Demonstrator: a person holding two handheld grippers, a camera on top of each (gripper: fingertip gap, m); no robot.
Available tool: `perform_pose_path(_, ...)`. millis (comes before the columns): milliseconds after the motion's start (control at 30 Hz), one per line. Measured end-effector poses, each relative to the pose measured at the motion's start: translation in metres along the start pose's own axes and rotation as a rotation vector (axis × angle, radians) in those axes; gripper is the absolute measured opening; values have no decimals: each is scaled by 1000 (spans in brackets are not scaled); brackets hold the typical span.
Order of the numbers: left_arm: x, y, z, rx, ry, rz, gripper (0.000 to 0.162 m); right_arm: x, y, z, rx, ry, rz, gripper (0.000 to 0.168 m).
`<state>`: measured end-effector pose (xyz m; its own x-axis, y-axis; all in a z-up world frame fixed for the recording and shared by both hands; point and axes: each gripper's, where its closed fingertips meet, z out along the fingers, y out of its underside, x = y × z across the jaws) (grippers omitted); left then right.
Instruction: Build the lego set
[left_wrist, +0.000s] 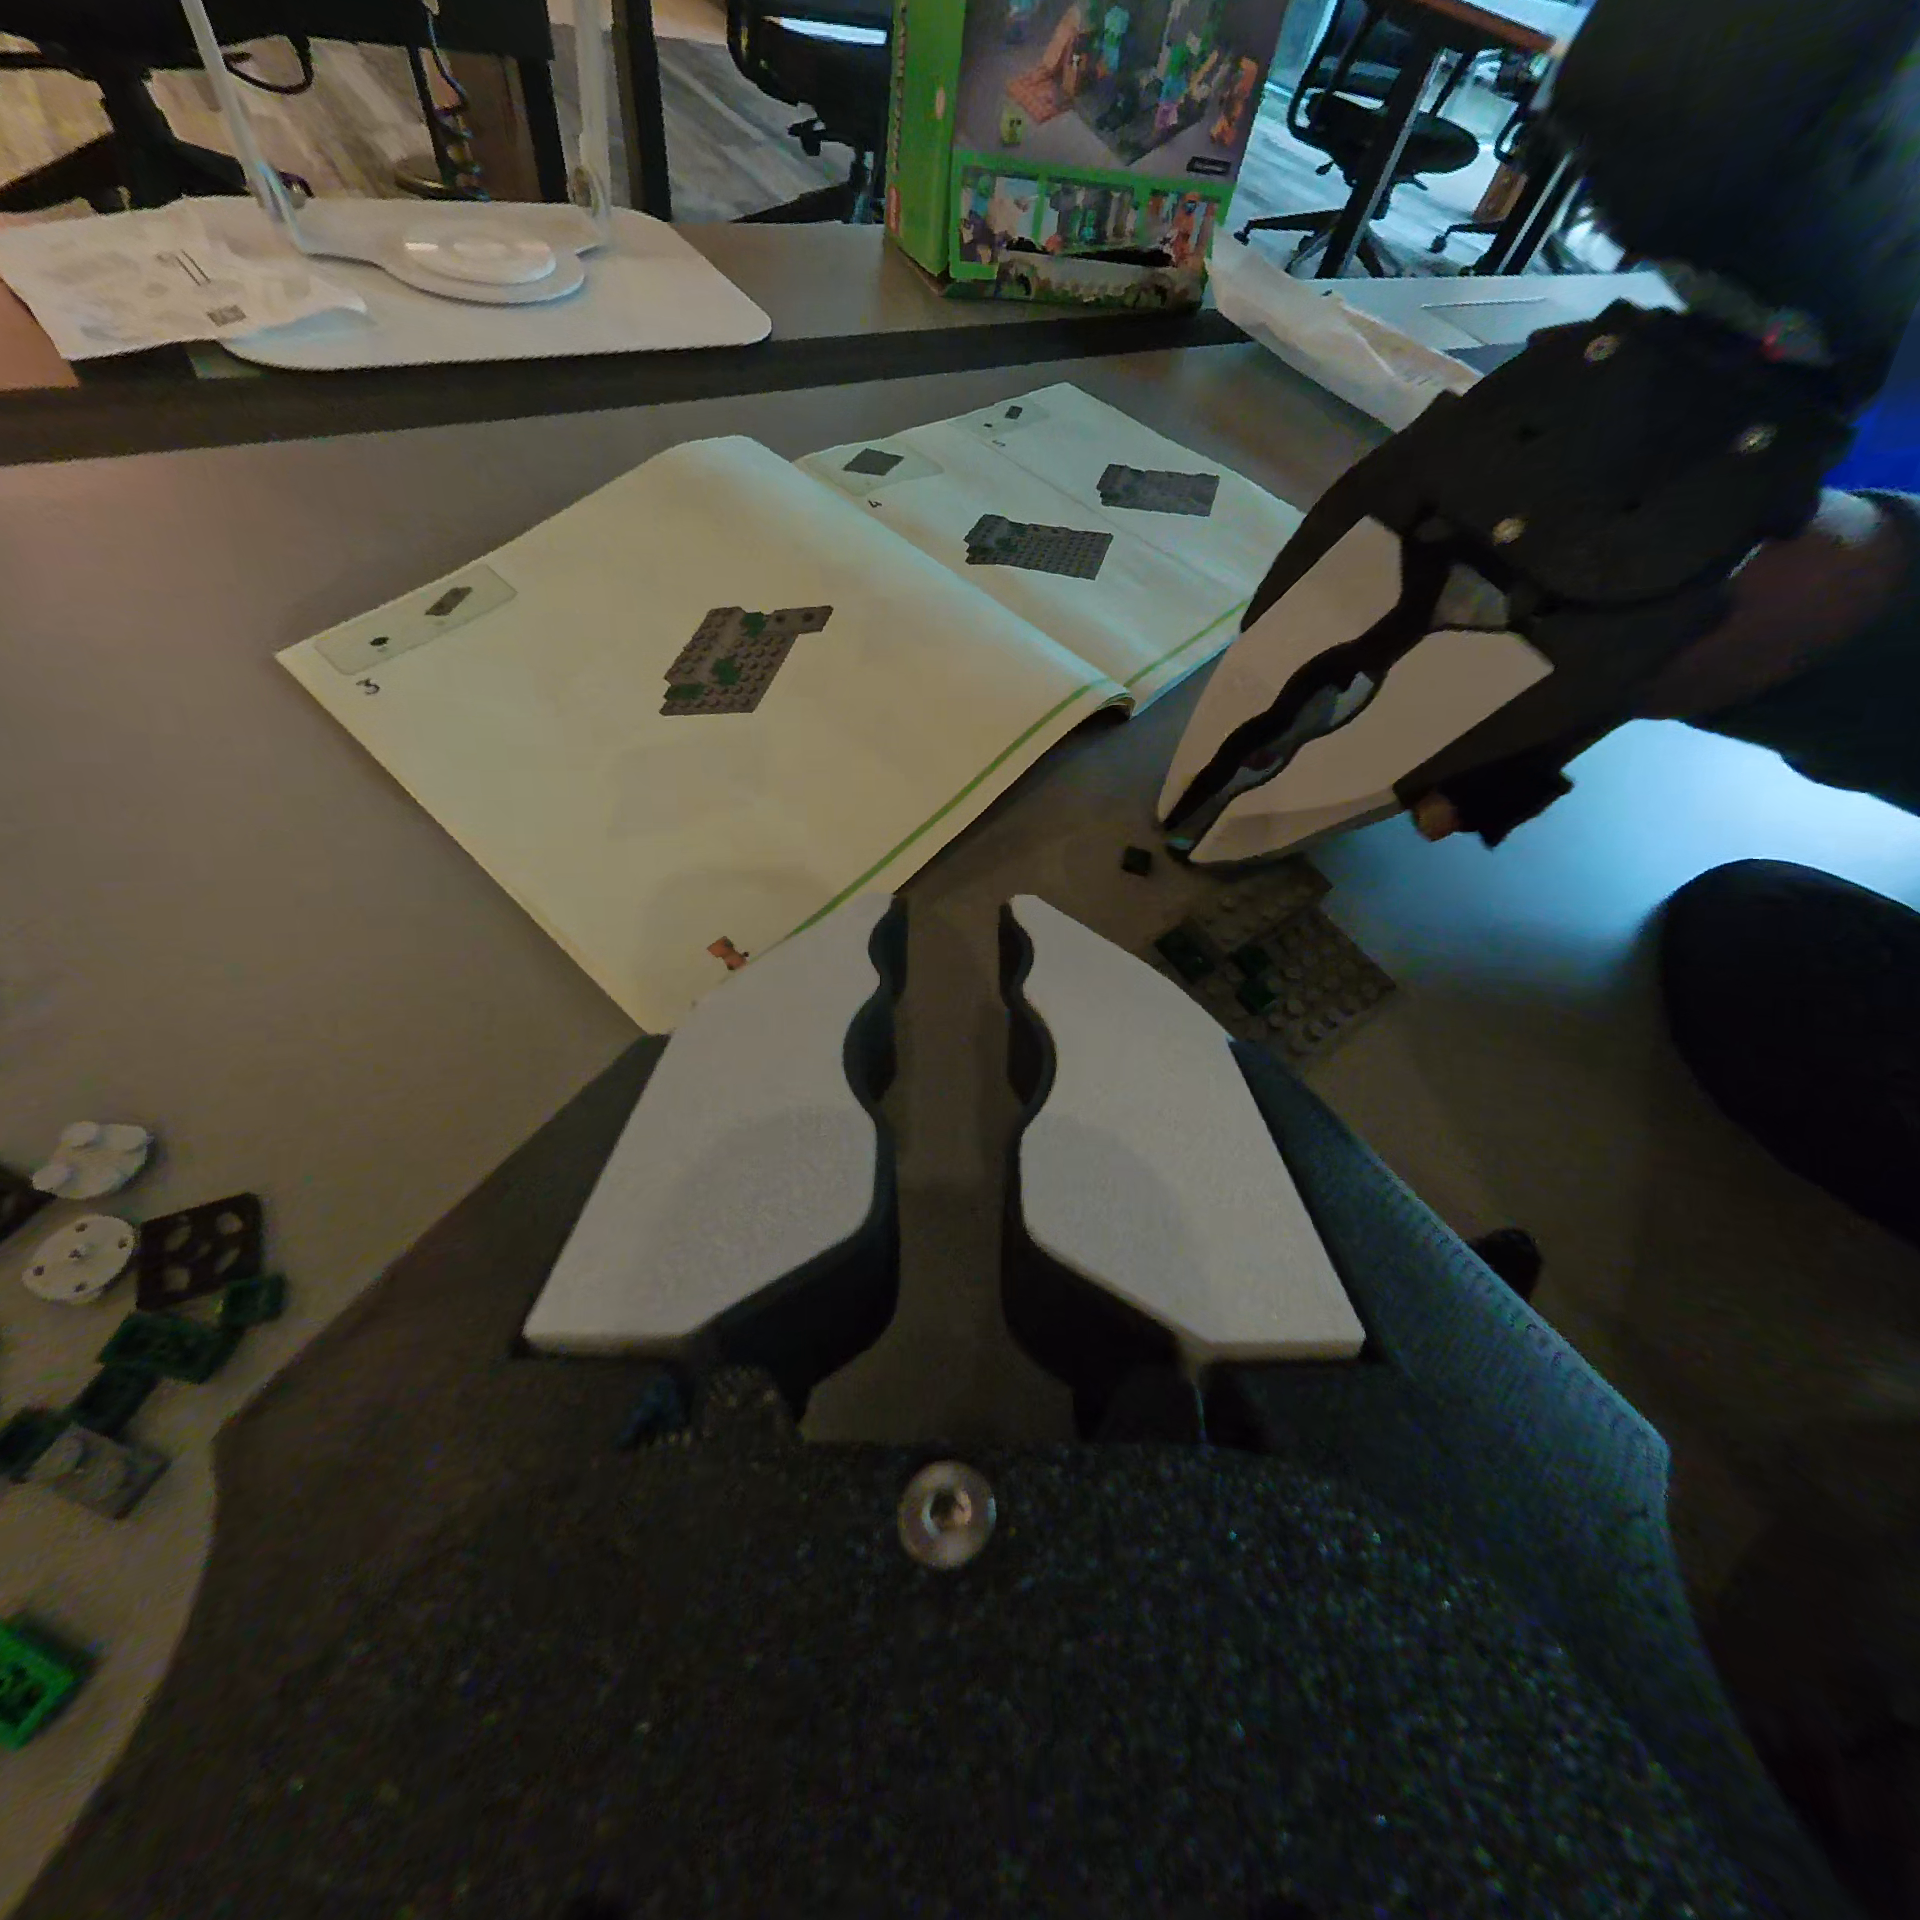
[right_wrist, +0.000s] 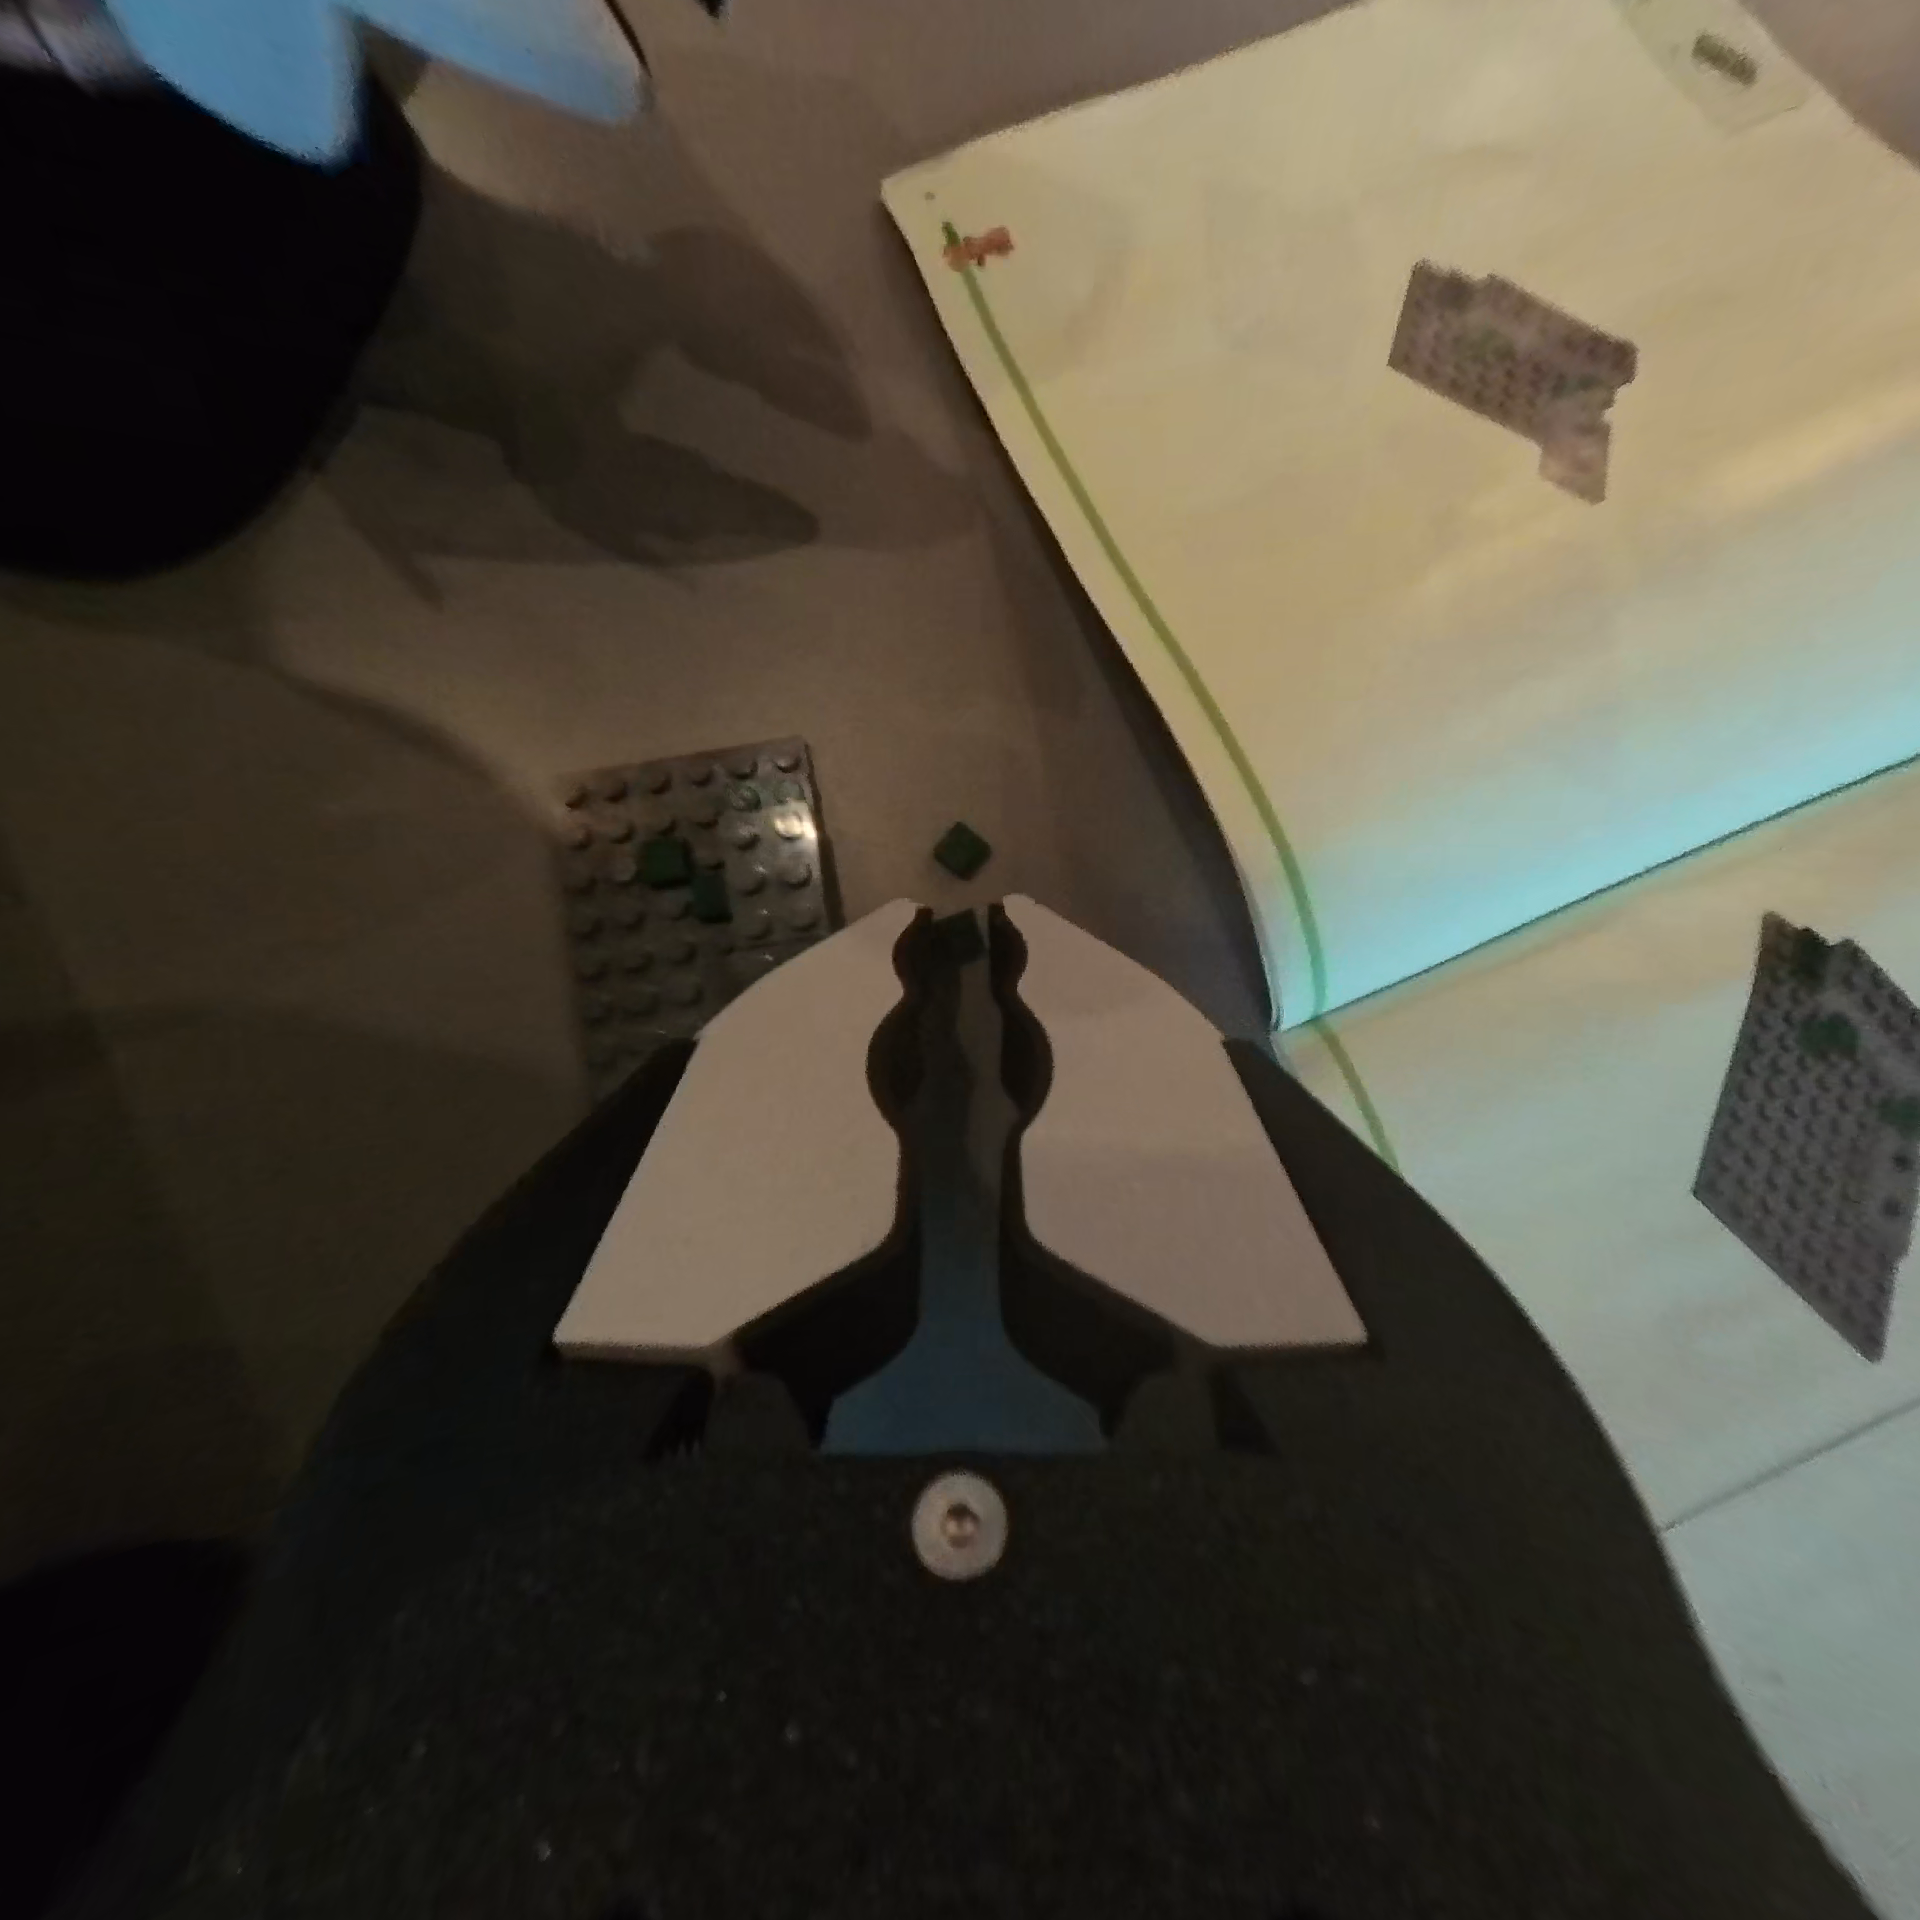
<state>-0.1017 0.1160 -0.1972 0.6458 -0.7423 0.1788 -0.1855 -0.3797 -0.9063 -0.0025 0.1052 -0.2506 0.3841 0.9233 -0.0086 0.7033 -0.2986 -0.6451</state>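
Observation:
A grey baseplate (left_wrist: 1283, 971) (right_wrist: 696, 883) with a few dark green pieces on it lies on the table. My right gripper (right_wrist: 961, 914) (left_wrist: 1179, 840) is tip-down on the table just beyond the plate. It is shut on a small dark green piece (right_wrist: 958, 940). A second small dark green piece (right_wrist: 963, 847) (left_wrist: 1138, 859) lies loose next to its tips. My left gripper (left_wrist: 951, 914) is open and empty. It hovers near the booklet's corner, left of the plate.
An open instruction booklet (left_wrist: 727, 675) (right_wrist: 1455, 571) lies beyond the plate. Loose green, grey, white and dark pieces (left_wrist: 156, 1299) lie at the left. The set's green box (left_wrist: 1081, 145) and a white lamp base (left_wrist: 499, 270) stand at the back. A person's dark sleeve (left_wrist: 1808, 1039) is at the right. My hands' fingertips stand some 12 cm from each other.

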Motion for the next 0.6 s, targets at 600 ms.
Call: perform_pose_path(600, 2, 5, 3, -30, 2, 12, 15, 52, -49, -25, 171, 122, -80, 3)
